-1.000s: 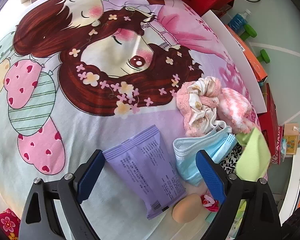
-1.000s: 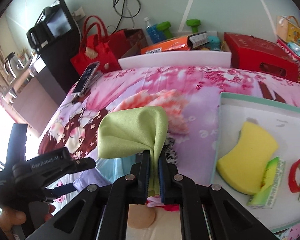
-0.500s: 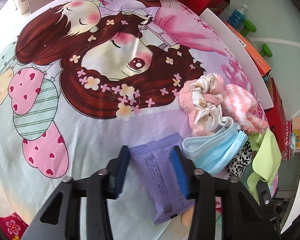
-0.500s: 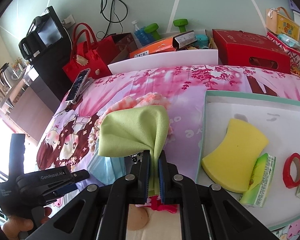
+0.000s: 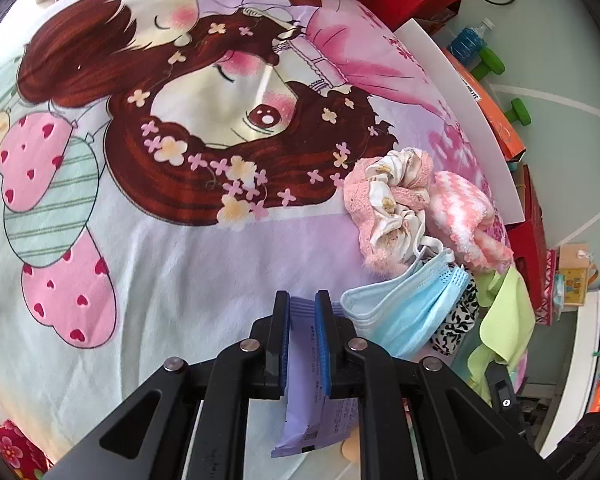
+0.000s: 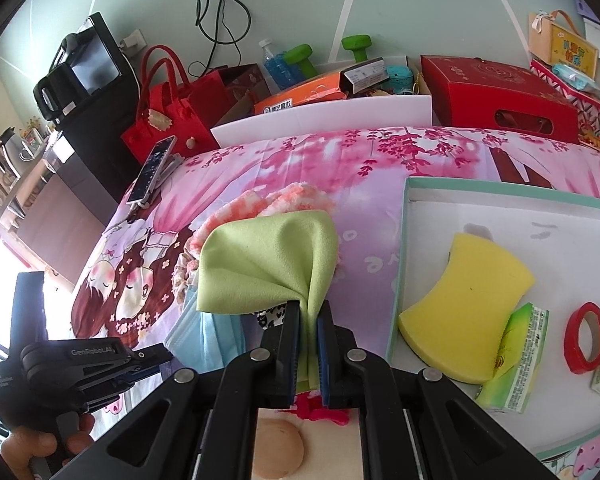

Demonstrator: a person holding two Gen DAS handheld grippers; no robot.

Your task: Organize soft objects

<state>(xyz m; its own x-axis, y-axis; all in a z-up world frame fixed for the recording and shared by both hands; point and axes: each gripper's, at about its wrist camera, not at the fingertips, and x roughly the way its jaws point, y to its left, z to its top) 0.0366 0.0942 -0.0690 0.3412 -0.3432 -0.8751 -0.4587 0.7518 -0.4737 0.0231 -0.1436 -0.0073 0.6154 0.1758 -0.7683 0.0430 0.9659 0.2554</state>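
A bedsheet (image 5: 148,272) printed with cartoon girls covers the whole work surface and serves as the landmark here. On its right part, in the right wrist view, sits a shallow white tray (image 6: 406,240) with a teal rim; inside lie a yellow sponge (image 6: 472,308), green tissue packs (image 6: 516,364) touching the sponge's lower edge, and a red tape ring (image 6: 586,338) a little to their right.

Near the sheet's right edge, in the left wrist view, the soft things lie in a loose heap: a pink fluffy cloth (image 5: 460,208) and a pink-and-cream scrunchie (image 5: 392,204) touching each other, with a blue mask (image 5: 408,312) just below them and overlapping a black-and-white patterned piece (image 5: 456,320).

The left gripper (image 5: 302,304) has just been closing and now its blue pads are clamped on a purple packet (image 5: 312,392), which bulges between them and sticks out below, at the sheet's near edge beside the mask.

The right gripper (image 6: 309,312) has its fingers together on a green cloth (image 6: 268,264), pinched at a gathered corner; the rest fans up and left above the heap, clear of the sheet.

A beige puff (image 6: 278,448) and a small pink item (image 6: 320,410) lie below the right gripper. A phone (image 6: 152,170) rests at the sheet's far edge.
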